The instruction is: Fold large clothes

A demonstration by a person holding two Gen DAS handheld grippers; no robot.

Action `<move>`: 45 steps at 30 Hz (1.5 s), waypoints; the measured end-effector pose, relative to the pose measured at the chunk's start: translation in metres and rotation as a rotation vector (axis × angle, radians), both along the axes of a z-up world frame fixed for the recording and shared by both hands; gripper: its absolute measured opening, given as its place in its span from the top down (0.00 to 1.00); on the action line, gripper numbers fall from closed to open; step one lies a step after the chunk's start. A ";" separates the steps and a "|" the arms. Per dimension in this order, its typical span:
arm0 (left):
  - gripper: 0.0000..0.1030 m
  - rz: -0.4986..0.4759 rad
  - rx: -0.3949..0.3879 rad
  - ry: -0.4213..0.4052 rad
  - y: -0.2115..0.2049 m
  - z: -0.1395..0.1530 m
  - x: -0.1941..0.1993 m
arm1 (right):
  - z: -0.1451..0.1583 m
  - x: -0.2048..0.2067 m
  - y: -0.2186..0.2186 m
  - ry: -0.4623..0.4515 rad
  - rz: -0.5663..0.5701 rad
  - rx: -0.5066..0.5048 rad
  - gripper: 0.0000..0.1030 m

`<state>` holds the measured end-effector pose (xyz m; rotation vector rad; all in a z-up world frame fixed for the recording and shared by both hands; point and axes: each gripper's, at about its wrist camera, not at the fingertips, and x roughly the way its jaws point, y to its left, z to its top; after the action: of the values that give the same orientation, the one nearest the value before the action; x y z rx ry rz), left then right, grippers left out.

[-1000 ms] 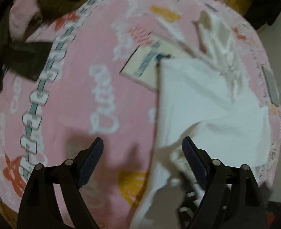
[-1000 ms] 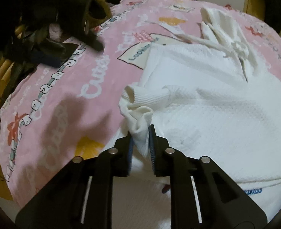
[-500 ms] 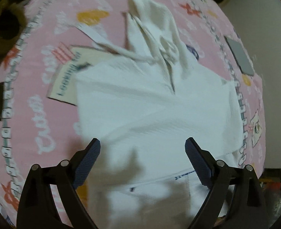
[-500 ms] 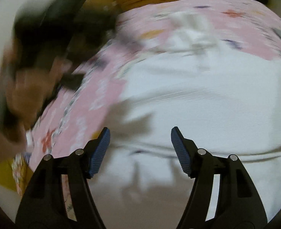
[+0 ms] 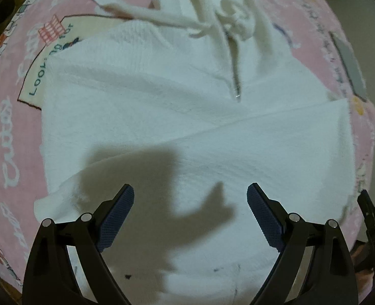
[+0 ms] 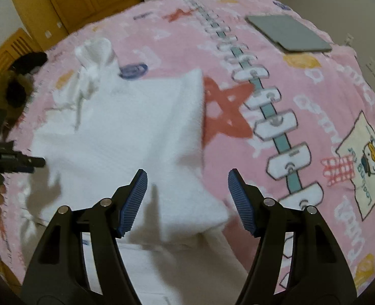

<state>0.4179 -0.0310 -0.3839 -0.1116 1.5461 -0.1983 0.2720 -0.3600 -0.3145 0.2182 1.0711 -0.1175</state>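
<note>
Right gripper (image 6: pixel 187 198) has let go the sleeve; both grippers gape empty, left gripper (image 5: pixel 190 213) too. White waffle-knit hoodie (image 5: pixel 162 117) lies folded on pink fleece blanket (image 6: pixel 301 96).

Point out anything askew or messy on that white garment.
The white hoodie is folded, but its drawstrings trail loose and the hood lies crumpled at the far end. Nothing is damaged or spilled on the pink blanket.

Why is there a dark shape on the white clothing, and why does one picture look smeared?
Left wrist view: the dark shape is a shadow cast on the white knitted hoodie between the open left gripper; image sharp. Right wrist view: motion blur smears the hoodie's edges; fisheye bends the pink patterned blanket.
</note>
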 end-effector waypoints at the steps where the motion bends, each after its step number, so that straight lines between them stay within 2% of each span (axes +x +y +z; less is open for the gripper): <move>1: 0.15 0.001 0.018 0.006 -0.001 -0.005 0.000 | -0.009 -0.001 -0.003 0.021 -0.011 -0.025 0.37; 5: 0.15 -0.006 0.116 0.008 -0.002 -0.022 -0.005 | -0.041 -0.014 -0.018 0.093 -0.076 -0.063 0.38; 8: 0.15 0.006 0.230 -0.020 0.002 -0.031 -0.012 | -0.063 -0.024 -0.034 0.149 -0.124 -0.104 0.43; 9: 0.14 0.012 0.229 -0.017 0.004 -0.034 -0.014 | -0.067 -0.026 -0.038 0.161 -0.133 -0.120 0.43; 11: 0.13 0.031 0.220 -0.012 0.009 -0.040 -0.017 | -0.078 -0.036 -0.052 0.173 -0.163 -0.082 0.45; 13: 0.08 0.038 0.238 -0.024 0.012 -0.043 -0.019 | -0.088 -0.045 -0.061 0.198 -0.172 -0.078 0.53; 15: 0.08 0.041 0.250 -0.032 0.012 -0.042 -0.021 | -0.085 -0.055 -0.067 0.152 -0.174 -0.024 0.53; 17: 0.09 0.037 0.277 -0.048 0.006 -0.036 -0.025 | -0.075 -0.065 -0.076 0.076 -0.182 0.087 0.52; 18: 0.14 0.031 0.275 -0.050 -0.001 -0.033 -0.027 | -0.070 -0.070 -0.083 0.021 -0.174 0.177 0.52; 19: 0.19 0.023 0.258 -0.049 -0.007 -0.026 -0.031 | -0.066 -0.072 -0.086 -0.007 -0.155 0.226 0.52; 20: 0.20 0.019 0.238 -0.048 -0.011 -0.021 -0.033 | -0.064 -0.072 -0.087 -0.020 -0.134 0.238 0.52; 24: 0.19 -0.021 0.089 -0.057 -0.053 0.016 -0.051 | -0.059 -0.060 -0.079 -0.073 0.094 0.250 0.52; 26: 0.19 -0.056 0.007 -0.041 -0.085 0.028 -0.058 | -0.064 -0.050 -0.072 -0.055 0.210 0.244 0.52; 30: 0.16 -0.106 -0.075 -0.025 -0.147 0.038 -0.058 | -0.083 -0.031 -0.061 0.008 0.373 0.169 0.52; 32: 0.16 -0.113 -0.051 -0.025 -0.175 0.034 -0.056 | -0.087 -0.029 -0.060 0.013 0.405 0.179 0.55; 34: 0.16 -0.103 0.003 -0.028 -0.197 0.025 -0.057 | -0.091 -0.026 -0.062 0.016 0.420 0.199 0.76; 35: 0.16 -0.090 0.025 -0.020 -0.205 0.017 -0.054 | -0.092 -0.026 -0.062 0.024 0.418 0.178 0.85; 37: 0.16 -0.065 0.063 -0.010 -0.215 0.001 -0.046 | -0.088 -0.029 -0.059 0.016 0.415 0.154 0.90; 41: 0.17 0.002 0.116 0.002 -0.212 -0.025 -0.043 | -0.058 -0.062 -0.040 -0.101 0.407 0.044 0.93; 43: 0.15 0.030 0.135 -0.007 -0.215 -0.030 -0.043 | -0.044 -0.073 -0.040 -0.150 0.355 0.047 0.93; 45: 0.13 0.042 0.144 -0.011 -0.218 -0.032 -0.044 | -0.041 -0.083 -0.040 -0.153 0.288 0.022 0.93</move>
<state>0.3739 -0.2487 -0.4161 -0.0297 1.5406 -0.0541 0.1886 -0.4001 -0.3553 0.0892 0.9407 0.1673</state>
